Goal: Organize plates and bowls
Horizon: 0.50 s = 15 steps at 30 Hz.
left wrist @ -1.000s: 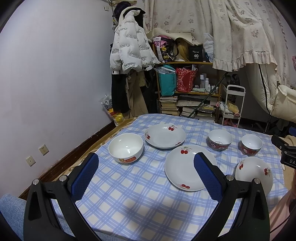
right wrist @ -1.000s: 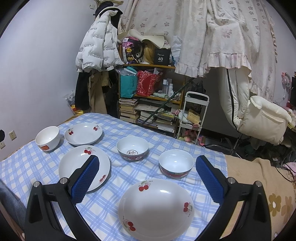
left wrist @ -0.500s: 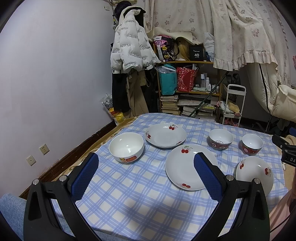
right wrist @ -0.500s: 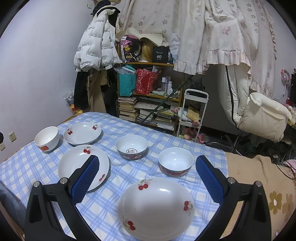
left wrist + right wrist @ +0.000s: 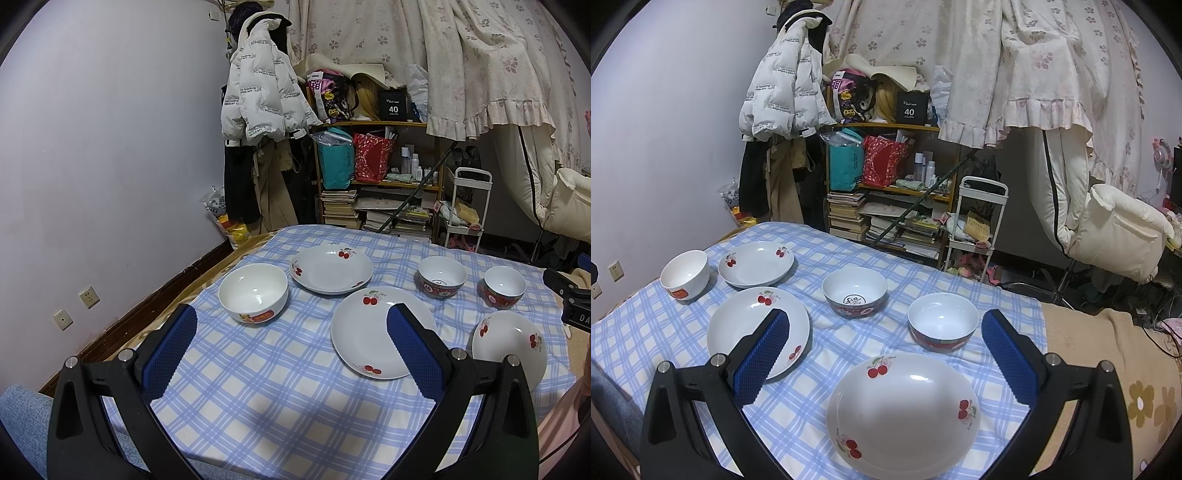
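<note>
On the blue checked tablecloth (image 5: 258, 369) stand a white bowl (image 5: 253, 292), a deep cherry plate (image 5: 331, 268), a flat cherry plate (image 5: 373, 332), two red-sided bowls (image 5: 441, 276) (image 5: 504, 286) and a near cherry plate (image 5: 511, 345). My left gripper (image 5: 291, 328) is open and empty, above the near table edge. My right gripper (image 5: 886, 332) is open and empty, above the near cherry plate (image 5: 905, 413), behind the red-sided bowls (image 5: 855, 291) (image 5: 943, 321). The flat plate (image 5: 753, 328), deep plate (image 5: 756, 263) and white bowl (image 5: 685, 274) lie left.
A cluttered shelf (image 5: 373, 177) with books and bags, a hanging white jacket (image 5: 258, 99) and a small white cart (image 5: 466, 214) stand beyond the table's far edge. A brown floral blanket (image 5: 1108, 369) covers the table's right end. The wall (image 5: 92, 166) is left.
Both views have lifted and drawn back very slightly. No dish has moved and both grippers stay open.
</note>
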Tool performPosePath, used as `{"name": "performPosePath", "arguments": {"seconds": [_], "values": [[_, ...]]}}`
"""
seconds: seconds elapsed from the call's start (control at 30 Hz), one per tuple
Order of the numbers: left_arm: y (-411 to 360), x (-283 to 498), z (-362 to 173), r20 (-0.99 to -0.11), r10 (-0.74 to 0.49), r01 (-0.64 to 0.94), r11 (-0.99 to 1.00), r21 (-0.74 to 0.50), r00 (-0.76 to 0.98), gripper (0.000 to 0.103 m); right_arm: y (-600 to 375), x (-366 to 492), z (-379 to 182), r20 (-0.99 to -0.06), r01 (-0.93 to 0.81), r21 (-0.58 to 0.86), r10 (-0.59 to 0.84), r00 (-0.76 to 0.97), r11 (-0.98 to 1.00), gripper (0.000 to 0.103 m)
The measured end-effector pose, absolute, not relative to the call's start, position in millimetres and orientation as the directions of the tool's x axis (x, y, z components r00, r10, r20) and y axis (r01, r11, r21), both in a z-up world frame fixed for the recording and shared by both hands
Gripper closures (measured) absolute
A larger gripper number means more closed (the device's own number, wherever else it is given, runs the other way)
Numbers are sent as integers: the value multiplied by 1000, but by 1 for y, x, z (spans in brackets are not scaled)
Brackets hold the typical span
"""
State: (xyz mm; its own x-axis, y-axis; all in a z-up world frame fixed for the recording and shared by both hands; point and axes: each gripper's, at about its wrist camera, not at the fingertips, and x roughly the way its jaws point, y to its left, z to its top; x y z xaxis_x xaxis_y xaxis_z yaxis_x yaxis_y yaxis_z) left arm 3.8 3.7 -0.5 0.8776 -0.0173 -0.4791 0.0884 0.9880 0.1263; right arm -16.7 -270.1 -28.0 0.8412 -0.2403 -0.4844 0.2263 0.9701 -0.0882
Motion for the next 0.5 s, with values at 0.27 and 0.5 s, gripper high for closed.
{"name": "performPosePath", "arguments": {"seconds": [0.27,0.5], "values": [[7,2,2,-478,-13,83,989,126,878,2,-271,-17,-28,-486,226,-87,-239,841,970,0],[7,2,2,-477,-12,84,988,129,879,2,-271,-17,-28,-486,226,-87,-239,840,970,0]]}}
